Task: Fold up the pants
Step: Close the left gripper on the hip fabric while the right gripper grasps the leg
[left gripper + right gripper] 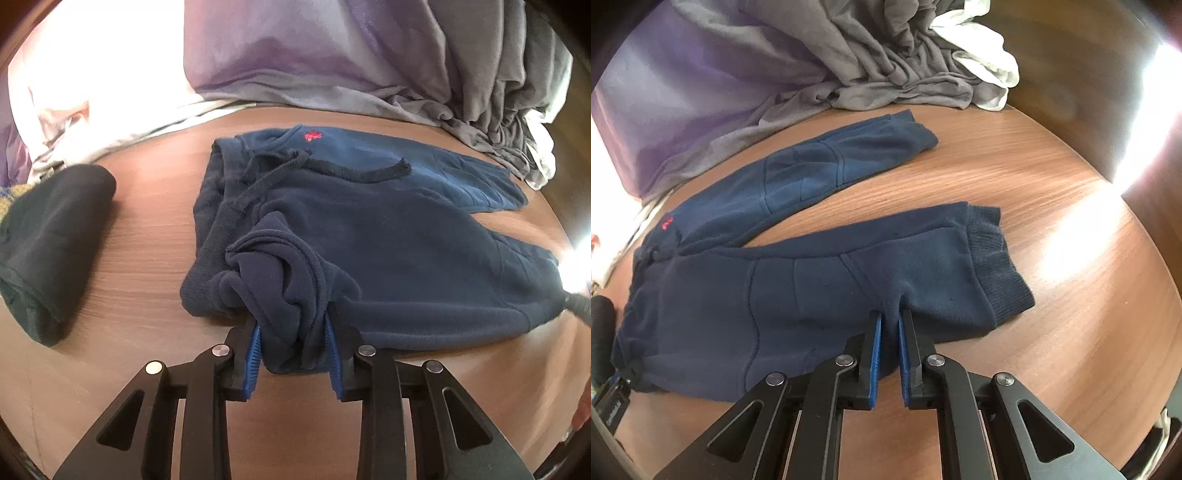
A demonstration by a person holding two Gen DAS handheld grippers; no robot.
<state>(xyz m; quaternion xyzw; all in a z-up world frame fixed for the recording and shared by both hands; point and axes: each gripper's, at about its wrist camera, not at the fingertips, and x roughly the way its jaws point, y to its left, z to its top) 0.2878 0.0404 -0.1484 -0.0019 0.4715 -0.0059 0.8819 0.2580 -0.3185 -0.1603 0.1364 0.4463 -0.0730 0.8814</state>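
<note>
From the left wrist view, the left gripper [293,345] has its black fingers with blue ribbed pads [254,354] closed partway on a thick bunch of waistband cloth from the navy blue fleece pants [388,258]. The bunched cloth fills the gap between the pads and stands up above them. The pants lie spread across the middle of the brown wood-grain desk [147,240], with a dark frayed drawstring [343,170] lying loose over the waist and a small red logo [313,136] near the far side. A folded black garment [51,243] sits apart toward the desk's left edge. Along the far edge lie a purple-grey sheet [295,48] and a heap of crumpled grey cloth [498,96].

From the right wrist view, the right gripper [890,332] is nearly shut, its blue pads pinching a thin fold at the near edge of the nearer pant leg, close to its ribbed cuff [997,273]. The other leg [831,162] angles away toward the far edge, the two legs apart with bare desk between. White cloth [982,70] lies beside the grey heap.
</note>
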